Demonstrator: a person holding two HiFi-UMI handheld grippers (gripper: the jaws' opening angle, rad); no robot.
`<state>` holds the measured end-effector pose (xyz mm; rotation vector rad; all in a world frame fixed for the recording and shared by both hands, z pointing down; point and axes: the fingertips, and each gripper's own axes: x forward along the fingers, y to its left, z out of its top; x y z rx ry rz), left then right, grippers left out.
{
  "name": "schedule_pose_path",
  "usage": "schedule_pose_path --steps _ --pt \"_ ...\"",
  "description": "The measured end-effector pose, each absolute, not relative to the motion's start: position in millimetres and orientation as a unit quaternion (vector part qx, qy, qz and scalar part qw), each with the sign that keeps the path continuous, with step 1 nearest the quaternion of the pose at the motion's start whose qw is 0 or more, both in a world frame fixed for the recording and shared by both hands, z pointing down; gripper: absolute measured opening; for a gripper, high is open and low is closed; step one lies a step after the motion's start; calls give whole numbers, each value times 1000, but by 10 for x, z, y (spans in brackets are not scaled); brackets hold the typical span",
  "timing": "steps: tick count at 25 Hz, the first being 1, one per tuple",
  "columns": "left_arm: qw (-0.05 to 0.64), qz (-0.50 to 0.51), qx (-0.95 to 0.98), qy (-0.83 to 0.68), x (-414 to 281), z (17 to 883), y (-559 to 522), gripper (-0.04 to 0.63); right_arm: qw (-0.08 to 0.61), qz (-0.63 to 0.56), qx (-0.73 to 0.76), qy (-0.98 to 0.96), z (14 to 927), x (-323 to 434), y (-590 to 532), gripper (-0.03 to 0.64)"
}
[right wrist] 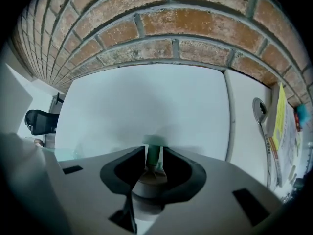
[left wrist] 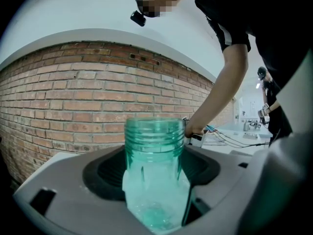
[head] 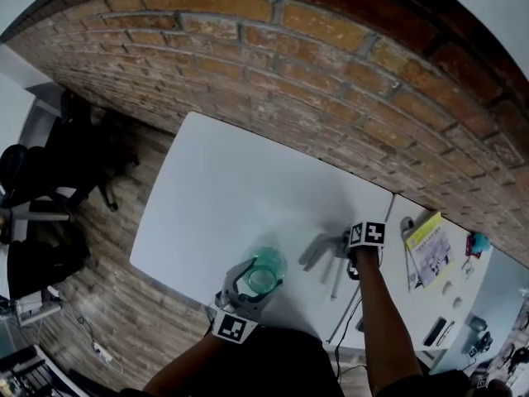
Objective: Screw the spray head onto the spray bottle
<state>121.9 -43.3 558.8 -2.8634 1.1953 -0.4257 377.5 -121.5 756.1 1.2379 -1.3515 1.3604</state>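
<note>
My left tool (head: 256, 279) grips the translucent green plastic bottle (left wrist: 155, 146) between its jaws; my right tool (head: 317, 254) clamps the white-and-green spray head (right wrist: 152, 173).

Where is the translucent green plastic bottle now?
Head view, lower middle: the translucent green bottle is clamped in the left gripper, left of the right gripper.

Spray bottle (left wrist: 155, 175) was transl. teal-green. Spray head (right wrist: 154, 155): green stem, pale grey collar. L gripper (head: 258, 278) & R gripper (right wrist: 154, 166) were grey w/ blk pads; marker cube (head: 367, 233) blk/wht squares. Table (head: 231, 188) white. Wall (head: 331, 48): orange-brown brick, grey mortar. Booklet (head: 430, 242) yellow.
</note>
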Motion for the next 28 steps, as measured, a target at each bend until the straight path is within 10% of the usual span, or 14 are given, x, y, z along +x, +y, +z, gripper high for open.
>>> schedule_pose_path --steps 28 --pt "-47 -129 -923 360 1415 5798 -375 321 259 495 557 -614 6736 3968 -896 71"
